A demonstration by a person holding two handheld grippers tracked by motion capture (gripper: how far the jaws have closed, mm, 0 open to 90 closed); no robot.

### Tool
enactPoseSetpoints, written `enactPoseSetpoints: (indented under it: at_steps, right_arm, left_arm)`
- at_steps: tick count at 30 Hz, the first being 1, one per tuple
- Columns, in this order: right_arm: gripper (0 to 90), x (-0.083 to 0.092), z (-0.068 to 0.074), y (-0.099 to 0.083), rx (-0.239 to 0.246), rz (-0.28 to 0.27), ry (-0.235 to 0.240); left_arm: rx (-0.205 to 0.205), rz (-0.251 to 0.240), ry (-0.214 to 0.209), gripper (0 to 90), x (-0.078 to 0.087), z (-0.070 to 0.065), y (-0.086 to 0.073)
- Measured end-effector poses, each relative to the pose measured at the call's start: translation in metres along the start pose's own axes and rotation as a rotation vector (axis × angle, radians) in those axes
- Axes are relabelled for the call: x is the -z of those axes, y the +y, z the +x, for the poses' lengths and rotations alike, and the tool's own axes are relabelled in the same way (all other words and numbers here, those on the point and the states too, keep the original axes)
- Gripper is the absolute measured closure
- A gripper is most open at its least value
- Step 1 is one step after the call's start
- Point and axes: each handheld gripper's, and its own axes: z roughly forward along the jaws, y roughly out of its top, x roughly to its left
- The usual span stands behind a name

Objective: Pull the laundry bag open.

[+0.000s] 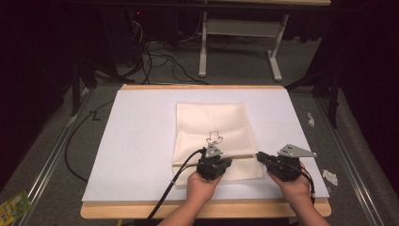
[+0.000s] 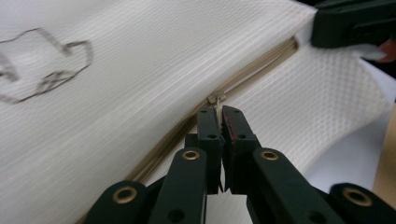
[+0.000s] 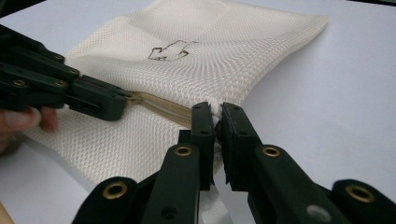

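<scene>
Nearest the person, both hands came in from the near edge of the surface (image 1: 141, 141), each carrying a gripper. The left gripper (image 2: 219, 116) had its jaws pressed together on the small metal zipper pull (image 2: 216, 99), with the pull tab pinched between the jaw tips. The right gripper (image 3: 216, 114) had its jaws clamped on the edge of the cream mesh zipper pouch (image 1: 214, 127) at the right-hand end of the zipper, a fold of fabric bunched between the tips. In the high view the left gripper (image 1: 214, 165) sat over the pouch's near portion and the right gripper (image 1: 263, 157) sat at the pouch's right border, the two near each other but apart. The zipper (image 2: 261, 65) ran as a tan line across the pouch, roughly left to right on the surface, so its long axis lay along the line joining the two grippers. Judged from this, the pull sat partway along the track, and any sliding of it would go along that axis, either toward the right gripper's anchor point or away from it to the person's left; which direction was intended could not be told. Farther off, the pouch lay flat on the white sheet with a small outlined emblem (image 1: 214, 136) printed near its middle. Beyond the surface's far edge stood a white desk frame (image 1: 240, 42) and loose cables (image 1: 160, 59) on the floor.
</scene>
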Motion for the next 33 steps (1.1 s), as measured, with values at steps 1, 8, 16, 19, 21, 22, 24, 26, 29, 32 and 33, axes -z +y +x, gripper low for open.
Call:
enactPoseSetpoints:
  at_steps: [1,8,16,19,21,22,24,26,29,32,33]
  right_arm:
    - [85.5,0.001,-0.003,-0.001,-0.003,-0.004,-0.008]
    - [85.5,0.000,-0.008,-0.003,-0.014,0.002,-0.036]
    - [85.5,-0.001,-0.015,-0.008,-0.043,0.021,-0.051]
    - [85.5,-0.002,-0.016,-0.008,-0.043,0.024,-0.068]
    - [85.5,0.001,-0.024,-0.009,-0.058,0.014,-0.093]
    - [85.4,0.003,-0.028,-0.010,-0.079,0.006,-0.067]
    - [85.5,0.001,-0.024,-0.010,-0.047,0.019,-0.088]
    - [85.4,0.000,-0.023,-0.010,-0.044,0.026,-0.097]
    - [84.6,0.000,-0.025,-0.013,-0.060,0.025,-0.089]
    - [84.0,0.000,-0.025,-0.014,-0.063,0.024,-0.087]
    - [83.7,0.000,-0.025,-0.014,-0.061,0.027,-0.088]
  left_arm:
    - [-0.006,0.012,0.017,87.6,0.006,0.006,-0.002]
    - [0.025,0.068,0.076,87.6,0.046,0.040,-0.014]
    - [0.083,0.070,0.127,87.6,0.091,0.081,-0.035]
    - [0.153,0.053,0.126,87.6,0.098,0.092,-0.045]
    - [0.211,0.030,0.101,87.6,0.108,0.108,-0.050]
    - [0.215,0.021,0.099,87.6,0.110,0.108,-0.049]
    - [0.172,0.038,0.121,87.6,0.111,0.102,-0.048]
    - [0.141,0.066,0.123,87.5,0.108,0.101,-0.050]
    - [0.137,0.064,0.116,87.3,0.108,0.102,-0.050]
    - [0.117,0.054,0.136,87.1,0.108,0.098,-0.050]
    - [0.117,0.054,0.136,87.0,0.108,0.098,-0.050]
